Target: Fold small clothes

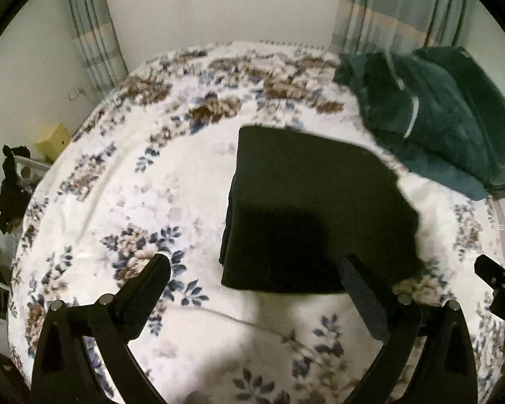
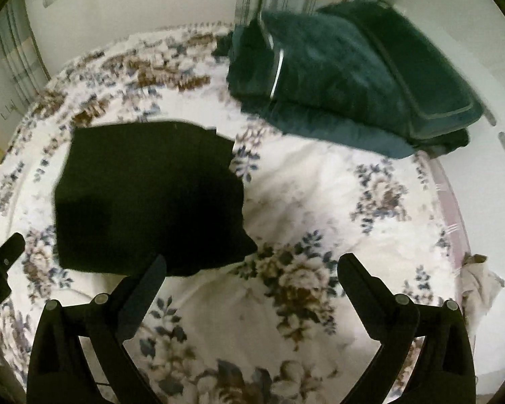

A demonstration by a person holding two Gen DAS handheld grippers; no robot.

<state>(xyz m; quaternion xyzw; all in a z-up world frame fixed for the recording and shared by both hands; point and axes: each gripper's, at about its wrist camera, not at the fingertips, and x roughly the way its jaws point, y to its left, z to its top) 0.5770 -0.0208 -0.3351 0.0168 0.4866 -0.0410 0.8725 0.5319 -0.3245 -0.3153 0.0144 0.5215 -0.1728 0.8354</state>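
Black folded garment on bed, ahead of the left gripper; right gripper likewise; both fingers apart, empty. Garment type indistinct, blurred.

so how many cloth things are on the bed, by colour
black: 1, the folded black garment lying flat on the floral bedspread
dark green: 1, the folded green blanket stack near the curtains; its layers cannot be counted
total: 2
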